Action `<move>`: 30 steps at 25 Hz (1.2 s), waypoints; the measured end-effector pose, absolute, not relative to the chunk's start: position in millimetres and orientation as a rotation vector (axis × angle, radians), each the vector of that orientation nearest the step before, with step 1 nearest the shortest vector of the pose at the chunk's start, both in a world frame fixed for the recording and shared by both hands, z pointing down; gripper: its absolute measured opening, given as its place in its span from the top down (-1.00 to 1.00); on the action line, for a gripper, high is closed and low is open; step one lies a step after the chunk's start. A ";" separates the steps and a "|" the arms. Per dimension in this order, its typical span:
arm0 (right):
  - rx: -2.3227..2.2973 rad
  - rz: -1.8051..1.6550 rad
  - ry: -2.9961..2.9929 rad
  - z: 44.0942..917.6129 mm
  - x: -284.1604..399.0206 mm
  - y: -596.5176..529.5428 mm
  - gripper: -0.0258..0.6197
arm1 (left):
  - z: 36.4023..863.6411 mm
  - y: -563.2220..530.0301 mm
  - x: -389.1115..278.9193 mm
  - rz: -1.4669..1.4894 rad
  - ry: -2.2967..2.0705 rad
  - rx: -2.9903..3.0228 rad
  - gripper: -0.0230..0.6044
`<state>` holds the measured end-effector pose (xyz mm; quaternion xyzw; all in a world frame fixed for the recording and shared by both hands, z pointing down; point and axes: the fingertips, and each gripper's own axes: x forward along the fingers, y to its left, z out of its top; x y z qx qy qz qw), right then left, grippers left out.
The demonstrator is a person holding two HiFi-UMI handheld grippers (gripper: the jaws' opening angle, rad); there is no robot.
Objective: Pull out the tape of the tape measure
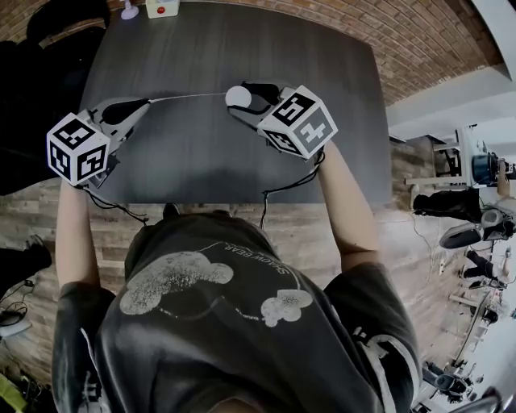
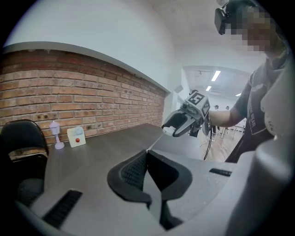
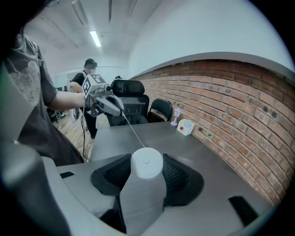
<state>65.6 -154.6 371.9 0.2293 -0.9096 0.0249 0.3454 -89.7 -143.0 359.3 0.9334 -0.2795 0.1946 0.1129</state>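
Note:
A round white tape measure [image 1: 238, 96] [image 3: 146, 162] sits between the jaws of my right gripper [image 1: 244, 95] [image 3: 147, 171], which is shut on its case. A thin white tape [image 1: 187, 97] [image 3: 132, 131] runs taut from the case to my left gripper [image 1: 139, 106] [image 2: 147, 162], which is shut on the tape's end. Both grippers hover above the dark grey table [image 1: 242, 48], the left one at the left side, the right one near the middle. In the left gripper view the right gripper [image 2: 177, 129] shows far off with the white case in it.
A small white box with a red button [image 1: 161, 8] [image 3: 186, 126] [image 2: 76, 136] and a little lavender lamp [image 1: 129, 10] [image 2: 56, 134] stand at the table's far edge by the brick wall. Black chairs [image 3: 138, 108] stand past the table's left end. The person's torso fills the near side.

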 end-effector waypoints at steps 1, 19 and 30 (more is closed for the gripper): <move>0.605 0.065 -2.351 373.6 68.0 -155.7 0.20 | 359.9 -144.3 -94.2 0.563 -0.828 2.733 0.89; 0.679 0.108 -2.298 381.4 93.0 -155.3 0.20 | 357.7 -150.3 -158.2 0.513 -0.957 2.673 0.89; 0.726 0.113 -2.354 355.0 97.6 -158.7 0.20 | 345.8 -158.5 -171.0 0.447 -0.981 2.665 0.89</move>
